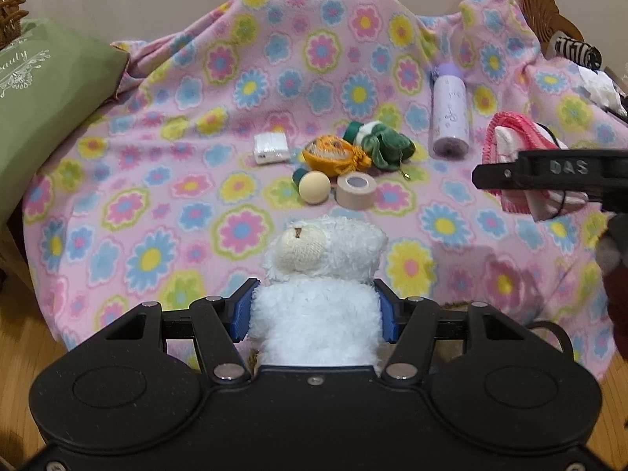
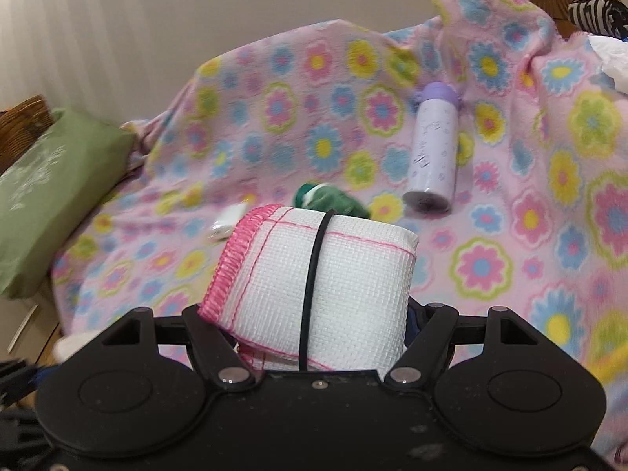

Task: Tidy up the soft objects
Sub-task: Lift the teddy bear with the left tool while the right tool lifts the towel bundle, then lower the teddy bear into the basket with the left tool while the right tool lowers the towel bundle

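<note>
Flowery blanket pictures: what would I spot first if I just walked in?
Probably the white fluffy teddy, squeezed in the left claw right up front. Next, the rolled white cloth with pink edging, held in the right claw. Behind them, the pink flowery blanket carries a little heap of toys and a lying purple bottle.

White plush lamb (image 1: pixel 318 274) gripped; rolled pink-edged cloth (image 2: pixel 322 278) held.

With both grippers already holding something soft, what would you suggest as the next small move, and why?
Probably carry the white plush toy toward a free patch of the flowered blanket, away from the bottle and tape roll. The left gripper is shut on it, and the right gripper already grips the pink-edged folded cloth, so both await placing.
</note>
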{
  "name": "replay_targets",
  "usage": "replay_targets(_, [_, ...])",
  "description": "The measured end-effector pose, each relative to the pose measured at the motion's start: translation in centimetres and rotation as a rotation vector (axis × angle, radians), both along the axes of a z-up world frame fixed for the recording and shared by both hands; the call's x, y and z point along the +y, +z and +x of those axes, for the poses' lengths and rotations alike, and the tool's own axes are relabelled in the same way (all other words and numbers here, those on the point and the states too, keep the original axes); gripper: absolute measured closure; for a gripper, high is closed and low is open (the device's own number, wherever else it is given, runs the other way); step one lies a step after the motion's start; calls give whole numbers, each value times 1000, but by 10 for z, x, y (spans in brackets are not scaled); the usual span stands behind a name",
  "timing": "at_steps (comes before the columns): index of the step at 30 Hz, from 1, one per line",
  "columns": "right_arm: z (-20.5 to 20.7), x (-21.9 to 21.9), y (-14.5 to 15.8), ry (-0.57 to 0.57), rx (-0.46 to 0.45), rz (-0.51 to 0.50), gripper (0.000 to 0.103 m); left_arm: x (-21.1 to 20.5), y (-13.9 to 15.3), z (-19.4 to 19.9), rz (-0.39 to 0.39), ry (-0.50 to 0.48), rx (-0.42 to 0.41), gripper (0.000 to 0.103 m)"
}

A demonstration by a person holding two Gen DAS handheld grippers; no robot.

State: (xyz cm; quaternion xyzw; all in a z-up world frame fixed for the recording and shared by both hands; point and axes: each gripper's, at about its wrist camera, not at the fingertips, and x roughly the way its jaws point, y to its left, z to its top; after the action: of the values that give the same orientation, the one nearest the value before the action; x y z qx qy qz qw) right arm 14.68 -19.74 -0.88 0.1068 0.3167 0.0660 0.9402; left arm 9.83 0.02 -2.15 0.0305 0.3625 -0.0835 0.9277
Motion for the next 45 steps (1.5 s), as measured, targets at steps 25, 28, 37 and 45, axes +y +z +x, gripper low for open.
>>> replay_targets(25, [-84, 34, -22, 149, 297, -26, 31, 0, -5, -22, 20, -41, 219, 46])
replay_targets(28, [-83, 37, -24, 160, 319, -32, 31, 1, -8, -20, 18, -44, 248, 46])
replay_targets(37, [-77, 41, -29, 175, 384, -32, 31, 1, -15, -15, 7, -50, 317, 46])
replay_targets(45, [-77, 43, -32, 178, 419, -36, 31, 2, -20, -14, 6, -52, 349, 46])
